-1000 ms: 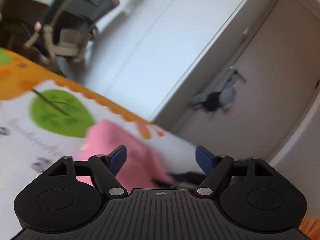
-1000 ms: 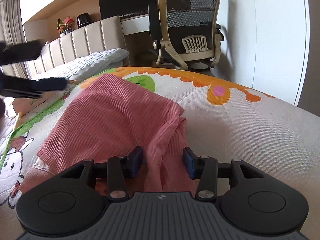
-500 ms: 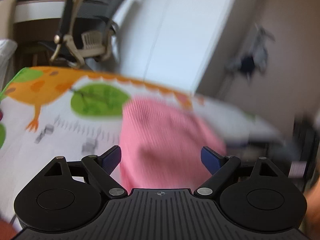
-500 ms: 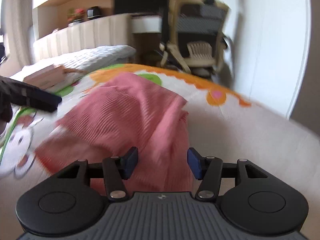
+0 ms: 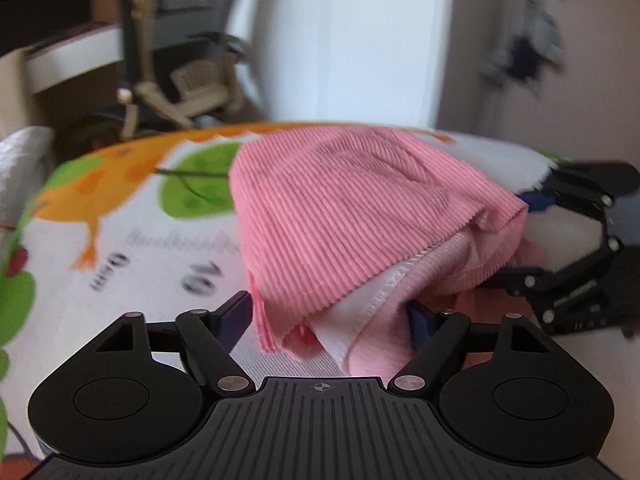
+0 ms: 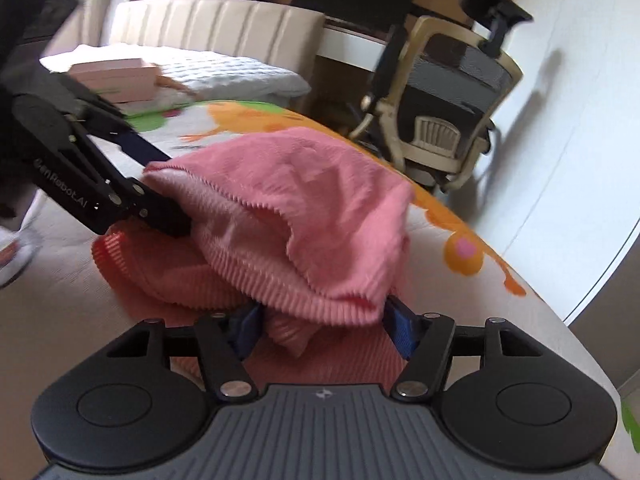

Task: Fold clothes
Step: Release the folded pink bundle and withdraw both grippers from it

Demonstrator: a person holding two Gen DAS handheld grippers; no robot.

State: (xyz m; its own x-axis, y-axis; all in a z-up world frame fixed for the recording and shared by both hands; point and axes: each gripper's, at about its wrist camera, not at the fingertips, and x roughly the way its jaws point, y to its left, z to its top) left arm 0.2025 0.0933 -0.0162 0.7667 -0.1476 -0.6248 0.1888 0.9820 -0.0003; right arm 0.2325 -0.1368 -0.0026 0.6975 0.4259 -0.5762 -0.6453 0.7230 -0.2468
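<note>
A pink ribbed garment point(image 5: 352, 208) lies bunched in folded layers on a cartoon-print bed sheet point(image 5: 120, 240). My left gripper point(image 5: 328, 316) is open, its fingers straddling the garment's near hem and pale lining. My right gripper point(image 6: 324, 330) is also open, low at the sheet, with a hanging fold of the garment point(image 6: 300, 208) between its blue pads. In the right wrist view the left gripper point(image 6: 172, 192) reaches into the pile's left side, one finger above a layer and one below. In the left wrist view the right gripper point(image 5: 516, 240) stands at the pile's right edge.
An office chair point(image 6: 448, 92) and a desk stand beyond the bed's far edge, by a white wall. Pink boxes point(image 6: 116, 80) and a white quilted pillow point(image 6: 240, 76) lie near the padded headboard. A shoe point(image 6: 12, 252) shows on the floor at the left.
The left gripper swung round from the wall and dropped close to the garment. The right gripper's fingers spread wider and moved in under a fold. The garment is more bunched.
</note>
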